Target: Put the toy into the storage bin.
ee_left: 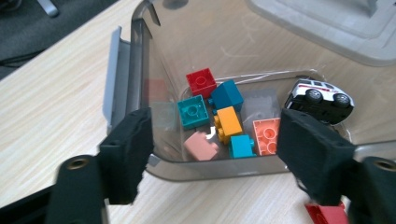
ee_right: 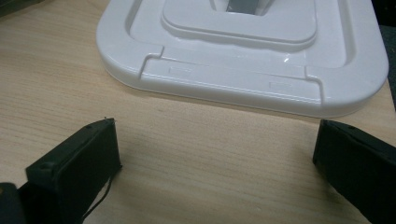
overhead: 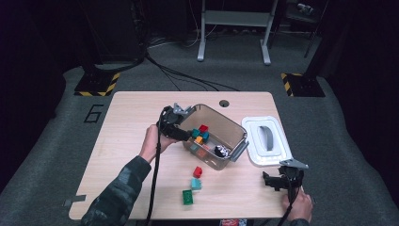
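The left gripper (ee_left: 212, 154) hung open over the clear bin (ee_left: 140, 70), a teal brick (ee_left: 193, 111) lying loose among others below; the right gripper (ee_right: 217, 163), open, rested near the white lid (ee_right: 243, 51).

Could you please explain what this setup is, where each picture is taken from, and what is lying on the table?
A person works at a wooden table with a hand-held gripper in each hand. One picture looks down from above; the other two come from cameras riding on the grippers.

The left gripper hovers open and empty over a clear bin holding coloured bricks and a toy car. The right gripper rests open near the white lid.

On the table lie a red brick, a pale teal brick and a green brick.
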A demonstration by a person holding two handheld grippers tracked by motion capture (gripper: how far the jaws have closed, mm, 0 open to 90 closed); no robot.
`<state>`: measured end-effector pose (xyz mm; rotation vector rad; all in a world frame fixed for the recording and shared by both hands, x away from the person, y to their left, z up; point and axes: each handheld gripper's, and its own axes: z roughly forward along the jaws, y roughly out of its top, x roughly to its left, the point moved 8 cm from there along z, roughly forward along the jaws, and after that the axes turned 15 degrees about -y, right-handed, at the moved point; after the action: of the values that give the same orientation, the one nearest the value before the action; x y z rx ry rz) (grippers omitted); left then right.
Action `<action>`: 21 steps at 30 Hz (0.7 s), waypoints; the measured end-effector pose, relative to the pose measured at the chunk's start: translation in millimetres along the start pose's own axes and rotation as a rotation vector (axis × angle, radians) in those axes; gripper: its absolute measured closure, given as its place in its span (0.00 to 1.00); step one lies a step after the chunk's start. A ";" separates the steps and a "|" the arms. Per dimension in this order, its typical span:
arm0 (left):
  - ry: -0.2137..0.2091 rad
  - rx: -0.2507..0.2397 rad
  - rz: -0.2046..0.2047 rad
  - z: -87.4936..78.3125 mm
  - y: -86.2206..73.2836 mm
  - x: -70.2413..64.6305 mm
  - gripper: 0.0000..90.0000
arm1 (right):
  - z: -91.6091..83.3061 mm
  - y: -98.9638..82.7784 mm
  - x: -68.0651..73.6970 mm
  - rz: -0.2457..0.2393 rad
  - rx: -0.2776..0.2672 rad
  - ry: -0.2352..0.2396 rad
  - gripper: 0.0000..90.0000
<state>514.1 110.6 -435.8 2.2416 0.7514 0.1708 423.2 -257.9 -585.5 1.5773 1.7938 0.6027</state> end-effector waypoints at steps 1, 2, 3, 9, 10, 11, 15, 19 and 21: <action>0.001 -0.001 0.003 -2.6 -0.5 -1.3 0.26 | 0.0 0.0 0.0 0.000 0.000 0.000 0.00; 0.006 -0.005 0.010 -5.2 -1.0 -2.5 0.24 | 0.0 0.0 0.0 0.000 0.000 0.000 0.00; 0.011 -0.009 0.016 -7.7 -1.7 -3.6 0.21 | 0.0 0.0 0.0 0.000 0.000 0.000 0.00; 0.022 -0.026 0.037 -21.4 -10.0 -14.3 0.15 | 0.0 0.0 0.0 0.000 0.000 0.000 0.00; 0.023 -0.029 0.039 -23.2 -11.9 -15.9 0.14 | 0.0 0.0 0.0 0.000 0.000 0.000 0.00; 0.022 -0.031 0.040 -24.5 -14.2 -17.7 0.13 | 0.0 0.0 0.0 0.000 0.000 0.000 0.00; 0.020 -0.031 0.046 -27.5 -22.3 -21.9 0.09 | 0.0 0.0 0.0 0.000 0.000 0.000 0.00; 0.014 -0.025 0.040 -29.2 -38.0 -27.3 0.06 | 0.0 0.0 0.0 0.000 0.000 0.000 0.00; 0.017 -0.024 0.040 -28.9 -44.5 -28.6 0.04 | 0.0 0.0 0.0 0.000 0.000 0.000 0.00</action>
<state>460.3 136.6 -443.5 2.2358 0.7106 0.2174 423.2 -257.9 -585.5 1.5775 1.7938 0.6025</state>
